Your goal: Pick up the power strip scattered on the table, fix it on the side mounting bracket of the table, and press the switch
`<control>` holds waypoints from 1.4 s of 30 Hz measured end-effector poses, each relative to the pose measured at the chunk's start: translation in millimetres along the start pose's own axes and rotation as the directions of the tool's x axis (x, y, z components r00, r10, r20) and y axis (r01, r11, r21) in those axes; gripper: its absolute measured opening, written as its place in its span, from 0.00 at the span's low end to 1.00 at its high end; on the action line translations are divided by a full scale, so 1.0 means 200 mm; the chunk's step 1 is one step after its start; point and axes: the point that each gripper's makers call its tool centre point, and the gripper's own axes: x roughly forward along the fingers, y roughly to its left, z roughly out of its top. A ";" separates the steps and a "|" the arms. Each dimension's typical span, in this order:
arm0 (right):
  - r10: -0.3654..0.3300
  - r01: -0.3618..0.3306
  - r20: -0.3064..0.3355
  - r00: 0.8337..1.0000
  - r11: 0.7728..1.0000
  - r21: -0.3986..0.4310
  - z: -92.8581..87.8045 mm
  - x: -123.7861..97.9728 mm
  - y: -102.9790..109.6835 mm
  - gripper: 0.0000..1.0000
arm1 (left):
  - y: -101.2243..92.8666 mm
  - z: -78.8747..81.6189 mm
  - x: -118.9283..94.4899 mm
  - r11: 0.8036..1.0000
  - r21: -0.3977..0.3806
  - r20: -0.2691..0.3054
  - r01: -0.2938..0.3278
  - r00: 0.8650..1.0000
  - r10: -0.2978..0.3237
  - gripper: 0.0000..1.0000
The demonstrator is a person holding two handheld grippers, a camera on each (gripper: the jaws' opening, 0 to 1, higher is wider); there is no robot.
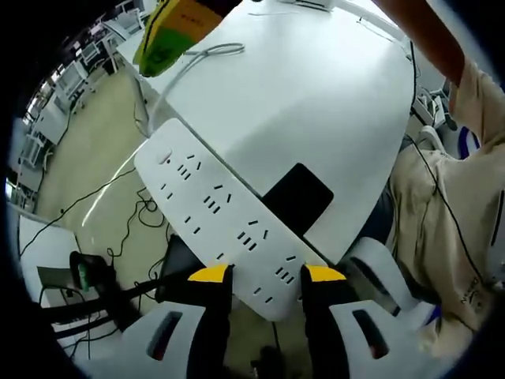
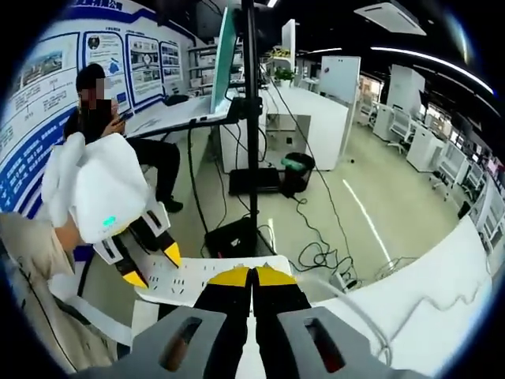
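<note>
Gripping the long white plastic power strip [image 1: 225, 217] by one end between the yellow-tipped jaws of the left gripper [image 1: 267, 276], the tips pinching either side of the strip's body. Lying slantwise along the near edge of the white bench [image 1: 316, 103], socket face up, the far end reaching past the bench corner over the tan floor [image 1: 87, 170]. Sitting just beside a flat black rectangular pad [image 1: 298, 196] at that same bench edge. Trailing a thin grey cable [image 1: 207, 54] across the bench top toward its far edge. Showing again in the right gripper view, the white strip [image 2: 189, 284] held by the left gripper [image 2: 154, 267] coming in from the left. Keeping the right gripper [image 2: 253, 276] pressed together, yellow tips touching with nothing between them, hovering just over the strip's near end. Standing behind, a black metal stand pole [image 2: 251, 103] and a black round bin [image 2: 298, 170] on the floor.
</note>
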 end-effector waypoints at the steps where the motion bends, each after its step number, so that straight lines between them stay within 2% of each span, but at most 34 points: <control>1: 0.004 -0.004 -0.005 1.000 1.000 0.000 0.00 0.01 0.00 0.00 | 0.00 0.00 0.00 1.000 0.000 0.001 0.000 1.000 0.000 0.39; 9: 0.011 -0.011 -0.038 0.999 1.000 -0.011 -0.02 0.09 -0.01 0.00 | 0.00 0.00 0.00 1.000 -0.001 0.009 0.000 1.000 0.000 0.39; 29: 0.014 -0.015 -0.145 0.989 1.000 -0.009 -0.16 0.25 -0.06 0.00 | 0.00 0.01 -0.01 1.000 -0.001 0.006 0.000 1.000 0.000 0.39; 42: 0.005 -0.006 -0.179 0.984 1.000 -0.003 -0.22 0.33 -0.08 0.00 | 0.00 0.00 -0.01 1.000 0.001 0.007 0.000 1.000 0.000 0.39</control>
